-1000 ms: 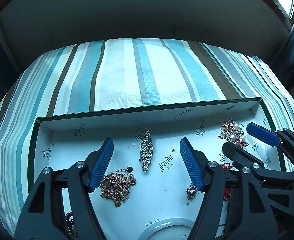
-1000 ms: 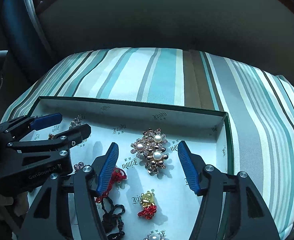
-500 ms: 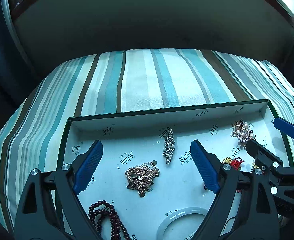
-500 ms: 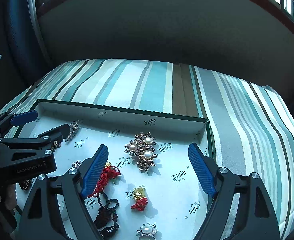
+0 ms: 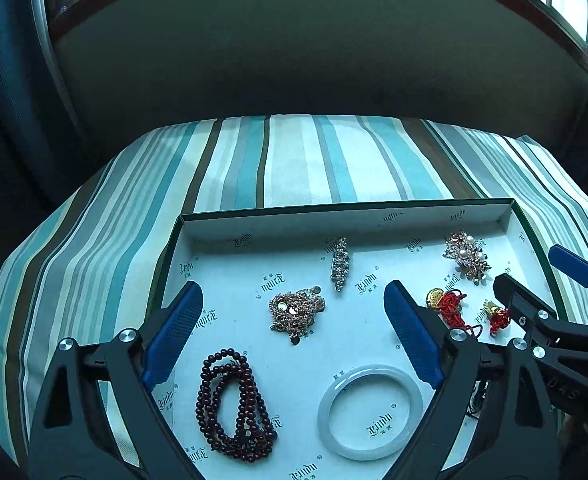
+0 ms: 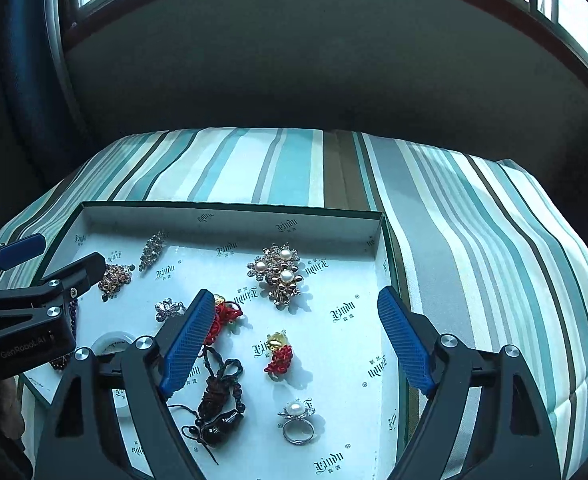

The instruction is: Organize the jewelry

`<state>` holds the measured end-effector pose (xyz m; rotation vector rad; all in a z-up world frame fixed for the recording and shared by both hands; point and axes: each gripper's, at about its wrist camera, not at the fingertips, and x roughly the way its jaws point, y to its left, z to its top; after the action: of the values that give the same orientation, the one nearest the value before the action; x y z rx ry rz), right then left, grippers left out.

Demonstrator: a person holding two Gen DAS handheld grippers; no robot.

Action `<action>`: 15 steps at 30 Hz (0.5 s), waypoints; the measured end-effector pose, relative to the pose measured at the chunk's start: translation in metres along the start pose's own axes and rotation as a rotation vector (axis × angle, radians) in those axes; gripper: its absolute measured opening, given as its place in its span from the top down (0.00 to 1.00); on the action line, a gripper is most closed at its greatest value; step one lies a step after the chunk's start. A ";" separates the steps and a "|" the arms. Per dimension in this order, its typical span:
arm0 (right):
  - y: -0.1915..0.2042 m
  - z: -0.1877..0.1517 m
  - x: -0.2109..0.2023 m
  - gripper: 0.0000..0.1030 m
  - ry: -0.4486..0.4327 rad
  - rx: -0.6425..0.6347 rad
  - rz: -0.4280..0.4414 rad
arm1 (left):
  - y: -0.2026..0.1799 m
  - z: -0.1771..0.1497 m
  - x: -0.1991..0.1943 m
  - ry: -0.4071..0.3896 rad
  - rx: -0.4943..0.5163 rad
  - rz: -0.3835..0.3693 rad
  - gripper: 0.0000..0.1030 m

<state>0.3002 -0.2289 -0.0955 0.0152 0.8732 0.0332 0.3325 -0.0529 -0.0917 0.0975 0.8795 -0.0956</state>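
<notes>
We hold both the left hand-held gripper (image 5: pixel 294 336) and right hand-held gripper (image 6: pixel 295 344) wide open and empty above the tray (image 5: pixel 333 220), jewelry spread singly below and ahead, so each piece stays separately reachable.

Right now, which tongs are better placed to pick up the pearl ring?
Right tongs: open, with the pearl ring near their gap. Left tongs hang over the white bangle.

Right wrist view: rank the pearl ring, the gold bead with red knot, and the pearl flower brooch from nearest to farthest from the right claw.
1. Pearl ring, lowest in the box, just below the right claw.
2. Gold bead with red knot, mid-box.
3. Pearl flower brooch, near the far wall.
</notes>
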 end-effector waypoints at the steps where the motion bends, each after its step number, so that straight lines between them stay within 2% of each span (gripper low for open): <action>1: 0.001 -0.005 -0.006 0.20 -0.006 0.003 -0.001 | -0.001 -0.004 -0.005 -0.006 0.001 0.000 0.11; 11: 0.015 -0.051 -0.072 0.20 -0.052 0.002 0.015 | -0.001 -0.051 -0.069 -0.050 -0.013 0.002 0.11; 15: 0.020 -0.063 -0.098 0.20 -0.070 -0.010 0.039 | 0.002 -0.068 -0.101 -0.085 -0.021 0.025 0.10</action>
<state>0.1886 -0.2121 -0.0608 0.0235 0.8027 0.0732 0.2172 -0.0383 -0.0569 0.0837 0.7940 -0.0668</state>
